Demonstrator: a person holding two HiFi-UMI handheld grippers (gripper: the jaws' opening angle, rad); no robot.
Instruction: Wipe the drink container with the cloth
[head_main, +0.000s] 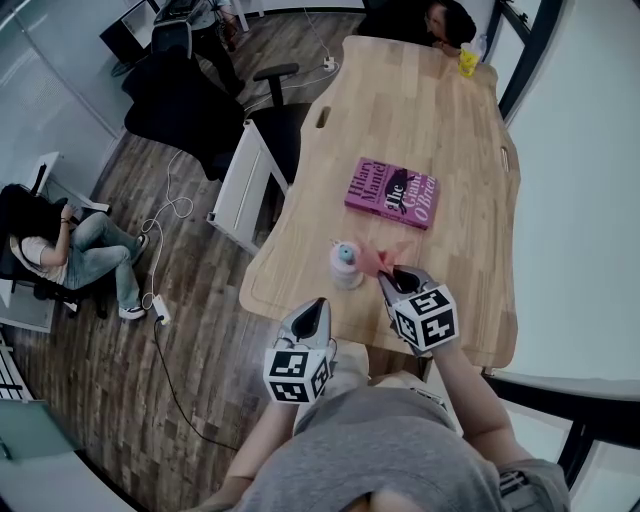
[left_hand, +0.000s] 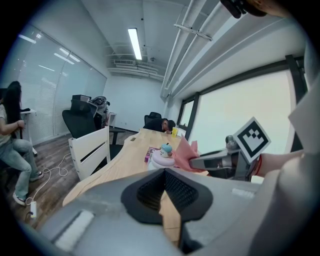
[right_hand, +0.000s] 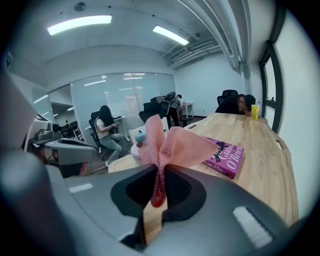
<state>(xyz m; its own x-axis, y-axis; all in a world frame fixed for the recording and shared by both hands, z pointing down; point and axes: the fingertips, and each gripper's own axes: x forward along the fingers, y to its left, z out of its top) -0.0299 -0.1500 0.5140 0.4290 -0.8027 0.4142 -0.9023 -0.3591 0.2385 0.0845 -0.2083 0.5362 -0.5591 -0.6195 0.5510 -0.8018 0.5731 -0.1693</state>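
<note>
The drink container (head_main: 345, 265), a small pale pink bottle with a blue figure on its lid, stands upright near the front edge of the wooden table (head_main: 440, 130). My right gripper (head_main: 392, 280) is shut on a pink mesh cloth (head_main: 378, 257), which hangs just right of the bottle. In the right gripper view the cloth (right_hand: 170, 145) fans out from the right gripper (right_hand: 159, 182) and hides part of the container (right_hand: 139, 145). My left gripper (head_main: 312, 310) hovers off the table's front edge, shut and holding nothing. Its own view shows the left gripper (left_hand: 163, 172), the container (left_hand: 162, 156) and the cloth (left_hand: 186, 152).
A purple book (head_main: 392, 192) lies mid-table beyond the bottle. At the far end stands a yellow cup (head_main: 468, 62) beside a person (head_main: 440, 20) slumped over the table. Black office chairs (head_main: 200, 100) and a white chair (head_main: 240, 185) stand left of the table; another person (head_main: 60, 245) sits farther left.
</note>
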